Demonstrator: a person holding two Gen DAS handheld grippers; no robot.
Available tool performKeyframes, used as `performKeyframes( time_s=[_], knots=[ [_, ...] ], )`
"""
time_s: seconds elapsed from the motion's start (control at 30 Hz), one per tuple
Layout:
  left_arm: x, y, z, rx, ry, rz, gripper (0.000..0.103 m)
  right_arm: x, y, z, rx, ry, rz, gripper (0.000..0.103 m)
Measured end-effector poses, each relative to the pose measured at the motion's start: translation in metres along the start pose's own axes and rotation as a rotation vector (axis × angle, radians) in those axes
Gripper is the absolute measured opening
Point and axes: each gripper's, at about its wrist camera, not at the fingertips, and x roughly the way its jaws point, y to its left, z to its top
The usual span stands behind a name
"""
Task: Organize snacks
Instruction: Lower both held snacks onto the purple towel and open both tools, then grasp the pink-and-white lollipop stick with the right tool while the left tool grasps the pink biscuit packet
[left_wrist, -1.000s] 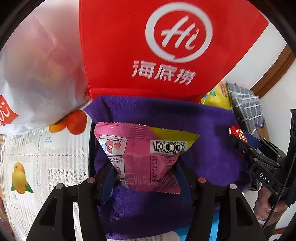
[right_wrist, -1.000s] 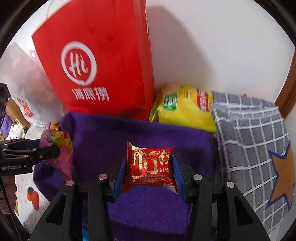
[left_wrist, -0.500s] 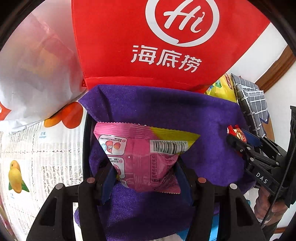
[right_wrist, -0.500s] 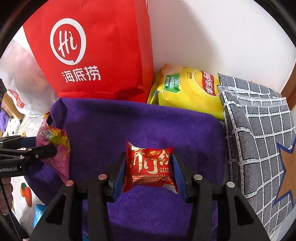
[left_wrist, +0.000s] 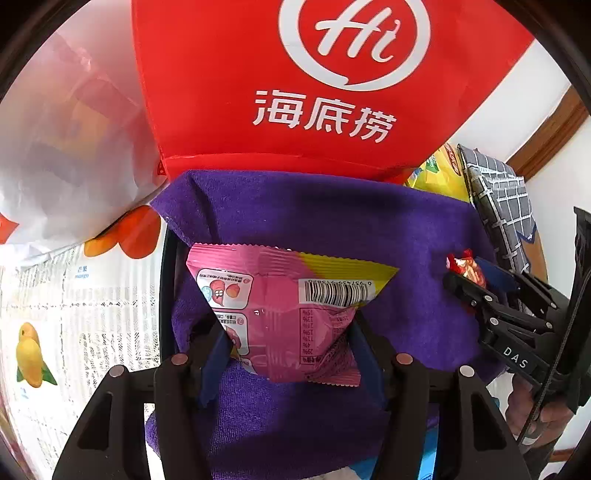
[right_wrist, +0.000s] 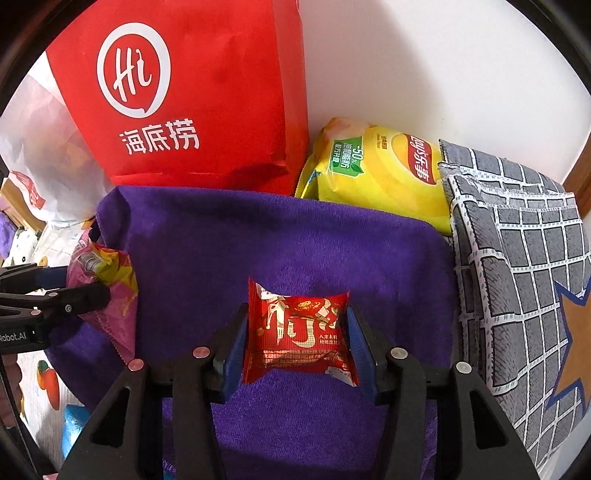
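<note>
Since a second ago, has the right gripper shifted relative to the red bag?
Yes. In the right wrist view the right gripper, jaws opening around the red snack packet, has edged forward: the red bag and purple cloth loom larger.

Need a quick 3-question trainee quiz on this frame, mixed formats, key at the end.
1. True or false: the left tongs hold a pink snack packet.
2. Which sits right of the red bag in the right wrist view? A) yellow chip bag B) a blue bottle C) a green bowl
3. Fill in: both packets hang over a ____ cloth.

Key: 1 true. 2 A. 3 purple. Note: the right tongs have a red snack packet between their fingers, and their jaws are opening.
</note>
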Motion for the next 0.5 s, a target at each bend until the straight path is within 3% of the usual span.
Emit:
performKeyframes(
  time_s=[0.07, 0.27, 0.5],
  knots=[
    [-0.002, -0.002, 0.001, 0.006, -0.006, -0.008, 0.061, -0.001, 0.000, 0.000, 0.003, 0.012, -0.005, 0.063],
    [-0.019, -0.010, 0.001, 0.027, -0.049, -0.064, 0.083, -0.015, 0.002, 0.002, -0.002, -0.006, -0.012, 0.074],
    [-0.051, -0.008, 0.002, 0.008, -0.108, -0.058, 0.084, -0.056, 0.006, 0.007, 0.004, -0.093, -0.044, 0.086]
  ],
)
